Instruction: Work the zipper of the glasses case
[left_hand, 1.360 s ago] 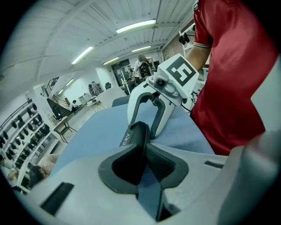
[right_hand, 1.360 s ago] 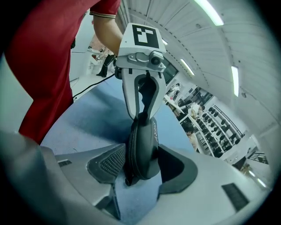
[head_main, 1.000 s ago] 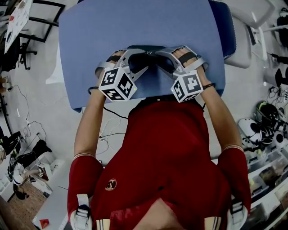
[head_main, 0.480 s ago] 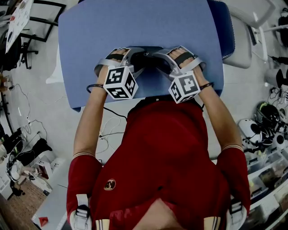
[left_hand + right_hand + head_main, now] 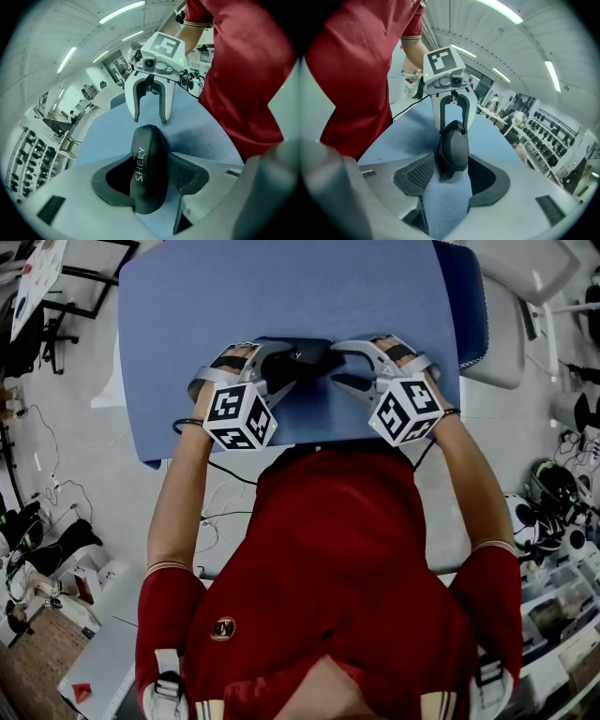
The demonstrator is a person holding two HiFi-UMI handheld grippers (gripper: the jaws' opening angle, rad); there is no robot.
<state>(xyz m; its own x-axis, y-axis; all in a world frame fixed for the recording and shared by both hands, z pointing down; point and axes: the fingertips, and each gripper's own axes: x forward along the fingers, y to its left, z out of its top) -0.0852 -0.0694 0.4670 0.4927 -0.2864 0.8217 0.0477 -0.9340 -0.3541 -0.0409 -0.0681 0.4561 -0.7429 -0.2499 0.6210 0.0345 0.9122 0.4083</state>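
Glasses case (image 5: 149, 173): black and oval with white SHERY lettering (image 5: 140, 164). It lies on the blue surface (image 5: 281, 296) near the person's edge, lengthwise between the two tools.
Left tool (image 5: 289, 365): its jaws are spread and have just been opening. One end of the case sits between them. The ribbed pad (image 5: 180, 171) on one side stands clear of the case, and no squeeze shows on the other.
Right tool (image 5: 337, 364): its jaws are spread wide and have just been opening further. The other end of the case reaches in between the tips, with a gap to each pad.
Facing: the tools point at each other across the case, both angled down toward the surface.
Marker cubes: one rides on each tool nearest the person, left (image 5: 240, 415) and right (image 5: 405, 411).
Person: in a red shirt (image 5: 347, 549), with both forearms reaching forward over the near edge of the surface.
Zipper: its pull cannot be made out in any view.
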